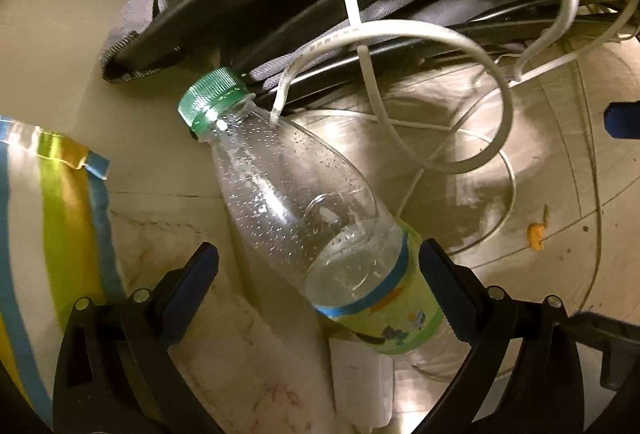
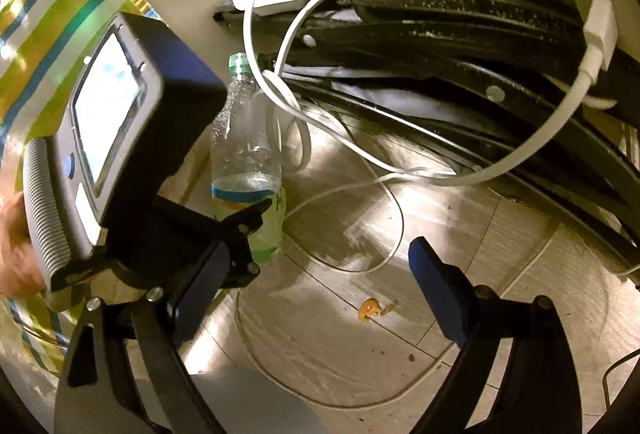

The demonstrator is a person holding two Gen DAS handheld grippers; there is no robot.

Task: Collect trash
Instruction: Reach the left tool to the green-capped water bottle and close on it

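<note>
While left gripper (image 1: 318, 266) fingers straddle clear dimpled bottle (image 1: 296, 202), ribbed green cap (image 1: 212, 94), right gripper (image 2: 320, 266) wide.

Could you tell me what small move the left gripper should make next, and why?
Probably close the left gripper: its open jaws already straddle the labelled base of the plastic bottle lying on the floor, and the white cable loops near the neck, away from the fingers.

No legible text: bottle label (image 1: 394, 308) only cartoon graphics, cable (image 1: 400, 30) print blurred.
</note>
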